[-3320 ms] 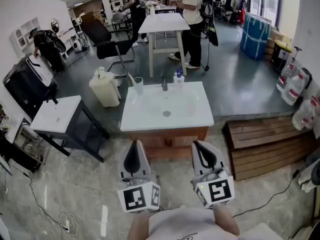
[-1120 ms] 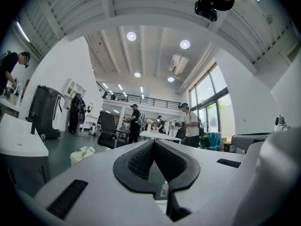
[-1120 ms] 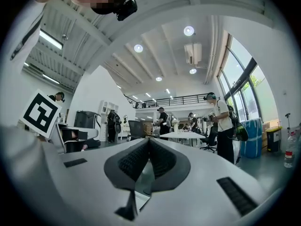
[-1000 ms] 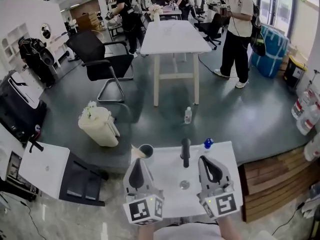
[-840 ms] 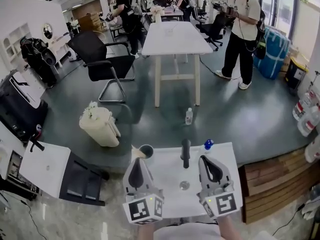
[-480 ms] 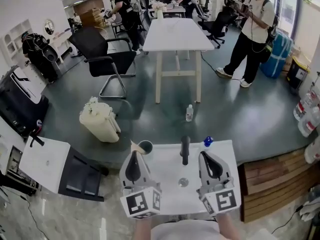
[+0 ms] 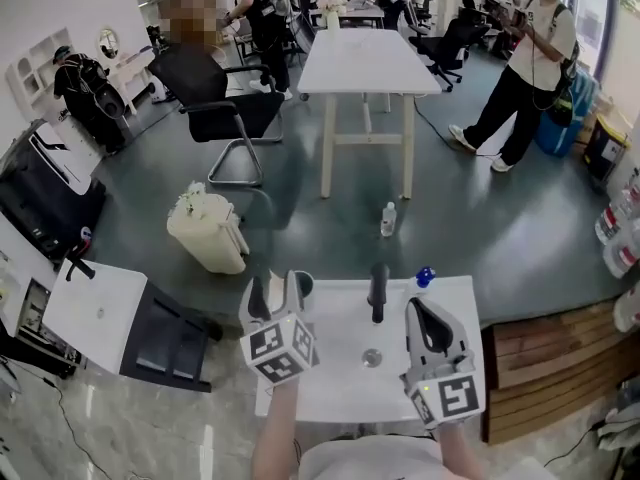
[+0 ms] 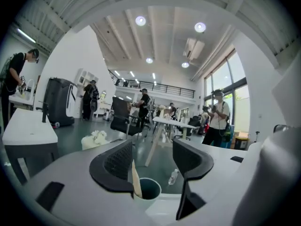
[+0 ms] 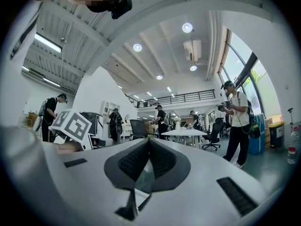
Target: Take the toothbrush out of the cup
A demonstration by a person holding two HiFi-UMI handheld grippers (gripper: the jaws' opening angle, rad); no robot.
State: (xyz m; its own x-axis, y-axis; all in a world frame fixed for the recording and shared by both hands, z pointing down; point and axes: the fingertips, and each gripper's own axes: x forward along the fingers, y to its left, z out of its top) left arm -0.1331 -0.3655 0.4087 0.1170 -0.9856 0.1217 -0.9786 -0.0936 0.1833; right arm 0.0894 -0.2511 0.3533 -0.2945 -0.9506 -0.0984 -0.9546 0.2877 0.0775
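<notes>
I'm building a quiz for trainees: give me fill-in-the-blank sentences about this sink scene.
1. The cup holds a ____.
2. The right gripper's fingers are ____.
3. In the head view, the cup stands ____ of the faucet.
Missing: toothbrush; shut; left.
Note: the left gripper's fingers have just been opening; the toothbrush shows in the gap, ungripped.

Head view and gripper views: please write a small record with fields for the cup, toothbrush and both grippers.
cup: upright at the far left corner of the sink top
toothbrush: in the cup, leaning at its left rim
left gripper: jaws open, just been opening; toothbrush tip shows in the gap near the left jaw, not gripped
right gripper: jaws shut, nothing between them
task: toothbrush not yet out
</notes>
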